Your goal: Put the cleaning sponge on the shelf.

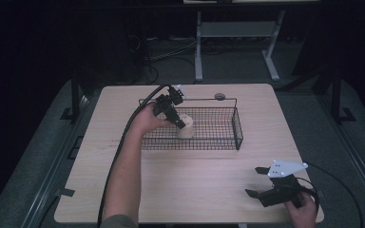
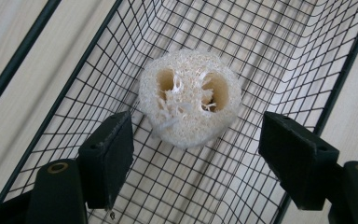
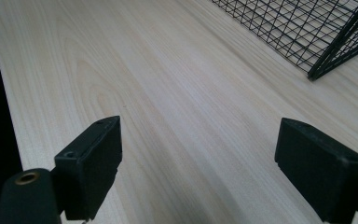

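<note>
- The table (image 1: 190,190) is the biggest thing in front of me, pale wood grain, and it runs out bare ahead of my right gripper (image 3: 198,172) until the near corner of the basket cuts in at the far right of that view.
- The wire basket (image 1: 237,128) is next: black mesh, long and shallow, sitting on the far half of the table. My left gripper (image 2: 196,161) is reaching down into its left end, with mesh walls rising on both sides of the jaws.
- My right gripper (image 1: 271,187) rests low near the table's front right corner, well apart from the basket. Its jaws stand wide apart with nothing between them but wood.
- My left gripper (image 1: 173,114) hangs just above the loofah, jaws spread wide and holding nothing. One pad (image 2: 107,158) sits beside the loofah's lower left, the other off to its right with a clear gap.
- The loofah piece (image 2: 189,98), smallest of all, is a pale, spongy round with two hollow channels showing on top. It stands on the basket floor just ahead of and between my left jaws.
- As I judge it, the loofah is either just set down or about to be taken; I cannot tell which. If placing was the job, only pulling my left gripper clear remains.
</note>
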A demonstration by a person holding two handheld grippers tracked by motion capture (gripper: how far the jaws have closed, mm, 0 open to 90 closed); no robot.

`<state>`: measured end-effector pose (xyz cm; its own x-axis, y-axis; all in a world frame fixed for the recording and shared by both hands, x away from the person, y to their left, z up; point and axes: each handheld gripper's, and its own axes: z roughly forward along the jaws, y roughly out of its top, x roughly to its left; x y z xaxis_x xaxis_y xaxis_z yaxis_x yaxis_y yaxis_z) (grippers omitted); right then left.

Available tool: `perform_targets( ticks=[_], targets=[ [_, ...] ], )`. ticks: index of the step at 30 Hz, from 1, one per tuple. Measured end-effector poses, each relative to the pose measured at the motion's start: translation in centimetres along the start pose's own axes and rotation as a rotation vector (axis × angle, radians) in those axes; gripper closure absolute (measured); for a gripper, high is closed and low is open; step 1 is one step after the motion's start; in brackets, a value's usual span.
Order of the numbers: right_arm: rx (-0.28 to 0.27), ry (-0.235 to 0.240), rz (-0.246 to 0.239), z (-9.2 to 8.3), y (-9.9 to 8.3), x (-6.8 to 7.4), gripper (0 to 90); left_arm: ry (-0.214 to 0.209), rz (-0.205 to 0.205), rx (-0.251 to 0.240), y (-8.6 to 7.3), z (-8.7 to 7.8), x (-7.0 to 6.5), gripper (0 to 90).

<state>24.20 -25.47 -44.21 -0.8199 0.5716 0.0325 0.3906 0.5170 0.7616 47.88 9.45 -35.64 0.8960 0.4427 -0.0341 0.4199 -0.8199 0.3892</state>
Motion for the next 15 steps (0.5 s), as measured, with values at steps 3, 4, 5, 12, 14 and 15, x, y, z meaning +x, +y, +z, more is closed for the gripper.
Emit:
perform_targets(
  ticks=[3,4,5,12,14,15],
  targets=[
    [0.002,-0.002,0.000,0.0,0.0,0.0,14.2,0.001,-0.002,-0.001,-0.1,-0.2,0.0,25.7],
    [0.005,-0.002,0.005,0.0,0.0,0.1,14.2,-0.004,0.001,0.001,-0.3,-0.4,-0.1,25.8],
    [0.005,-0.001,0.002,0.0,0.0,0.1,14.2,-0.004,0.001,0.001,-0.3,-0.4,-0.1,25.7],
    [0.005,0.000,0.006,0.0,0.0,0.2,14.3,0.000,0.005,-0.018,-1.4,-1.3,-0.4,25.7],
    [0.005,0.001,0.001,0.0,0.1,0.2,14.3,-0.001,0.006,-0.021,-1.6,-1.5,-0.6,25.7],
    [0.010,0.004,0.002,0.1,0.1,0.3,14.3,-0.003,0.006,-0.021,-1.7,-1.6,-0.7,25.7]
  ],
)
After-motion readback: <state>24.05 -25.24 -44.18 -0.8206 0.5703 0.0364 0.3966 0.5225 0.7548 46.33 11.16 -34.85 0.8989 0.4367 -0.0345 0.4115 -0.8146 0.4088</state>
